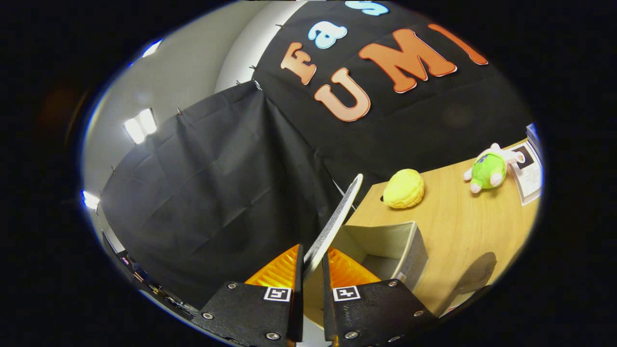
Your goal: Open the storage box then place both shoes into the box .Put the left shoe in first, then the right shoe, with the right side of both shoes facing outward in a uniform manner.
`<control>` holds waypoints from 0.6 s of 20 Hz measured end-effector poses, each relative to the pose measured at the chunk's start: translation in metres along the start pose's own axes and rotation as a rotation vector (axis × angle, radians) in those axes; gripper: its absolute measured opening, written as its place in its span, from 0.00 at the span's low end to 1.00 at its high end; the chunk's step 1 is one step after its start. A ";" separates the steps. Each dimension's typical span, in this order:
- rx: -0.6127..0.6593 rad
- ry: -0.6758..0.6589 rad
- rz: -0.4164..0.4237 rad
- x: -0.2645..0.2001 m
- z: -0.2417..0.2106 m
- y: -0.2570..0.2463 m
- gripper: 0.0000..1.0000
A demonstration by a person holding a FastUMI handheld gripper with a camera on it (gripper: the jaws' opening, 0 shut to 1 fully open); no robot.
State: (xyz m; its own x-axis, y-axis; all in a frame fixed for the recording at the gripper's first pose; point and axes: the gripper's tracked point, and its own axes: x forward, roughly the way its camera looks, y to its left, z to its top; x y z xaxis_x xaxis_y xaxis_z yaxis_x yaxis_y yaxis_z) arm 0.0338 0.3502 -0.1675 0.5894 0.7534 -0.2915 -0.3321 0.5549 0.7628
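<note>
My gripper (312,262) is shut on the grey lid (337,217) of the storage box, both fingers pressing its thin edge. The lid stands lifted, tilted up and away from the fingers. Just ahead and to the right of the fingers sits the grey storage box (413,250) on the wooden table (477,226), its top open and its pale inside showing with nothing in the part I can see.
A yellow plush toy (405,189) lies on the table beyond the box. Farther right lies a green and pink plush toy (489,169), with a printed sheet (528,176) beside it. Black cloth walls rise behind and to the left.
</note>
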 end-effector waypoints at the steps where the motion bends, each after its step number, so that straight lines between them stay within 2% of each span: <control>1: -0.007 -0.004 0.012 0.006 0.000 0.011 0.17; 8: -0.016 -0.022 0.093 0.056 0.002 0.080 0.17; 12: 0.029 0.001 0.113 0.093 -0.012 0.107 0.17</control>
State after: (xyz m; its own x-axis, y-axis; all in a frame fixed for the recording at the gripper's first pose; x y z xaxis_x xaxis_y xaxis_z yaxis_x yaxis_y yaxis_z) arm 0.0441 0.4838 -0.1198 0.5483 0.8113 -0.2030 -0.3751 0.4556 0.8073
